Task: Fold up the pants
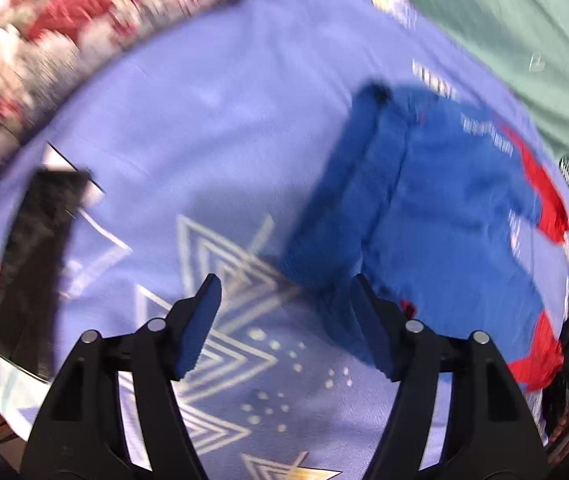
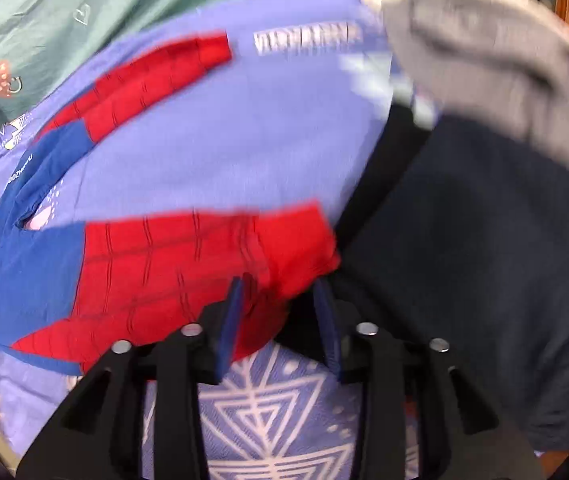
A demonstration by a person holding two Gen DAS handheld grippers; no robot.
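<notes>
**Pants lying spread on a purple blanket, both hand-held grippers standing open**

In the left wrist view, the left hand-held gripper (image 1: 284, 320) is standing with its jaws spread wide and nothing between them. Its right finger is lying over the near edge of the pants (image 1: 424, 208) in the picture; whether it is touching the cloth cannot be told. The pants are occupying the right half of this frame: a blue upper part, folded along a lengthwise seam, with red lower sections running toward the right edge. They are resting on a purple blanket (image 1: 212, 112) printed with pale star outlines. A black flat object (image 1: 32, 264) is lying on the blanket at the left edge, well apart from the pants. A floral cloth (image 1: 44, 28) is filling the upper left, and a green cloth (image 1: 504, 20) the upper right.

In the right wrist view, the right hand-held gripper (image 2: 280, 316) is standing with its jaws partly open. The hem of the nearer red leg (image 2: 188, 264) is lying between the fingers in the picture, but the pads are not pressing on it. The other red leg (image 2: 148, 80) is extending toward the upper left, with bare blanket between the two. A dark garment (image 2: 484, 240) is covering the right side, and a grey cloth (image 2: 484, 40) is blurring across the upper right.
</notes>
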